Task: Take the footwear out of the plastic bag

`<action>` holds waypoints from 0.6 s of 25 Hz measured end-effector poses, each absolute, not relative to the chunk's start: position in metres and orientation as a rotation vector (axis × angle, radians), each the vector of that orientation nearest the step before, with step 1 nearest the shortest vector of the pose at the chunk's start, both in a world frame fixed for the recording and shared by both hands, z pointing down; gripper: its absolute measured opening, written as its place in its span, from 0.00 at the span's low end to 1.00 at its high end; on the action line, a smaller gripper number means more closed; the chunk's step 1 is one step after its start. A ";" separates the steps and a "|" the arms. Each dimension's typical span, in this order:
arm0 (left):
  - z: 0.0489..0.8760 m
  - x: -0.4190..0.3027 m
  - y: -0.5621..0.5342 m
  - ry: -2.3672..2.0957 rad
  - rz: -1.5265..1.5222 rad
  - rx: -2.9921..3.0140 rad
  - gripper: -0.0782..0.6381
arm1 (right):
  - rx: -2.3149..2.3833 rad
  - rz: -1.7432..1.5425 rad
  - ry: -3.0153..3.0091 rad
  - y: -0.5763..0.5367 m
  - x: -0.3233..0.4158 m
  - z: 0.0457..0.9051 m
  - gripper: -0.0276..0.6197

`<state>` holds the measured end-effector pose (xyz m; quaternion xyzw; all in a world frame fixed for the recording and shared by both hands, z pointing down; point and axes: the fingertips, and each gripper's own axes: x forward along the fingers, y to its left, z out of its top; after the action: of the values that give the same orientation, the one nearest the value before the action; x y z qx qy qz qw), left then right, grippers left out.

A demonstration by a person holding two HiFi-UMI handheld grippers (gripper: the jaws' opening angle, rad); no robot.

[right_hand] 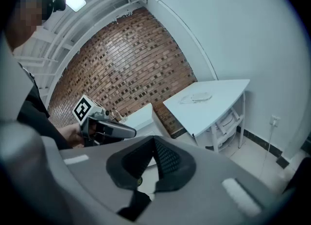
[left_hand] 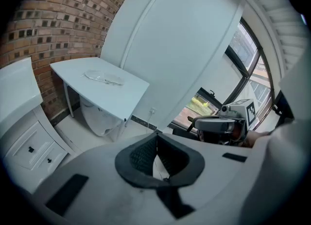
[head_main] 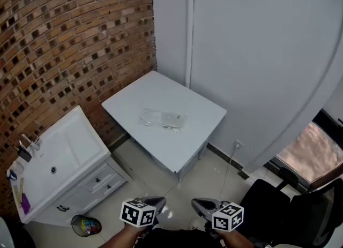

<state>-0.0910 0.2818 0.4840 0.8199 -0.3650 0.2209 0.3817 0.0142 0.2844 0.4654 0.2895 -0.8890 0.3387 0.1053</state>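
A clear plastic bag (head_main: 164, 119) with pale footwear inside lies flat near the middle of a white square table (head_main: 128, 102). The bag shows small and far off in the left gripper view (left_hand: 104, 77) and in the right gripper view (right_hand: 196, 96). My left gripper (head_main: 158, 203) and right gripper (head_main: 196, 204) hang side by side at the bottom of the head view, over the floor, well short of the table. Both are shut with nothing between their jaws. Each gripper also shows in the other's view: the right gripper (left_hand: 197, 122), the left gripper (right_hand: 131, 132).
A white washbasin cabinet (head_main: 64, 161) stands left of the table against the brick wall (head_main: 59, 38). A small bin (head_main: 86, 225) sits on the floor beside it. A black chair (head_main: 289, 209) is at the lower right, near a window (head_main: 311, 156). White wall panels back the table.
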 end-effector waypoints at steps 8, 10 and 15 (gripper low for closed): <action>0.483 -0.066 0.279 -0.968 0.568 2.075 0.12 | 0.816 0.998 -2.639 0.274 0.039 0.465 0.05; 0.482 -0.060 0.279 -0.978 0.565 2.071 0.12 | 0.808 0.996 -2.641 0.273 0.046 0.465 0.05; 0.484 -0.038 0.276 -1.012 0.542 2.051 0.12 | 0.790 0.981 -2.639 0.269 0.073 0.462 0.05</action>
<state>-0.0384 0.2756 0.4837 0.8053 -0.3974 0.2127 0.3852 0.0727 0.2693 0.4623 0.2687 -0.8972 0.3334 0.1083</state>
